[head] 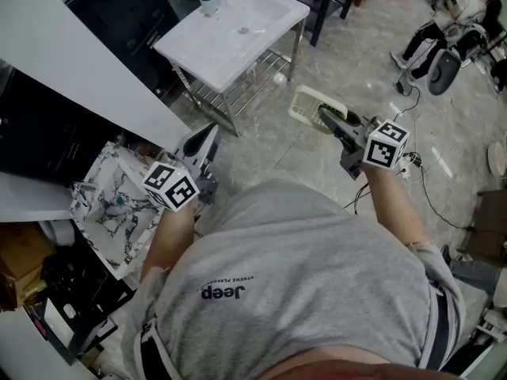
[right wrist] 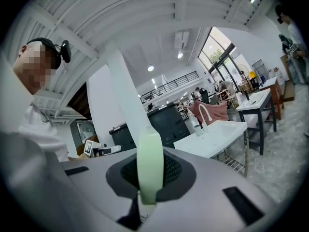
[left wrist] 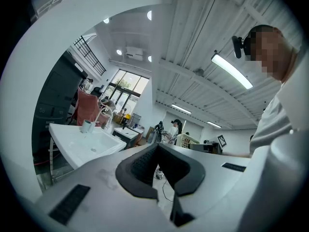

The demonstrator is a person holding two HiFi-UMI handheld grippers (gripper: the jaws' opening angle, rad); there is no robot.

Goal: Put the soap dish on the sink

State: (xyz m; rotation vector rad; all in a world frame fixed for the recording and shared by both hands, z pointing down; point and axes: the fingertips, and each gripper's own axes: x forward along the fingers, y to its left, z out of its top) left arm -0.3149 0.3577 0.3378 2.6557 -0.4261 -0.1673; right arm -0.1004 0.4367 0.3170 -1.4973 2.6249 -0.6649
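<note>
Holding soap dish clamped edge-on in right gripper, well short of sink at eleven o'clock: carry level, lower flat onto rim, then release; keep closed, empty left gripper clear.

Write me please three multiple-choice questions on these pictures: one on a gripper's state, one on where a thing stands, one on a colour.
1. The right gripper is:
A. open and empty
B. shut on the soap dish
C. shut and empty

2. The cup stands:
A. on the sink's rim, at a corner
B. down in the basin
C. between the right gripper's jaws

3. The sink is:
A. black
B. white
C. green

Answers:
1 B: the right gripper view shows its pads pressing on the dish's pale green edge.
2 A: the head view shows it on a far corner of the rim.
3 B: it looks white in all three views.
</note>
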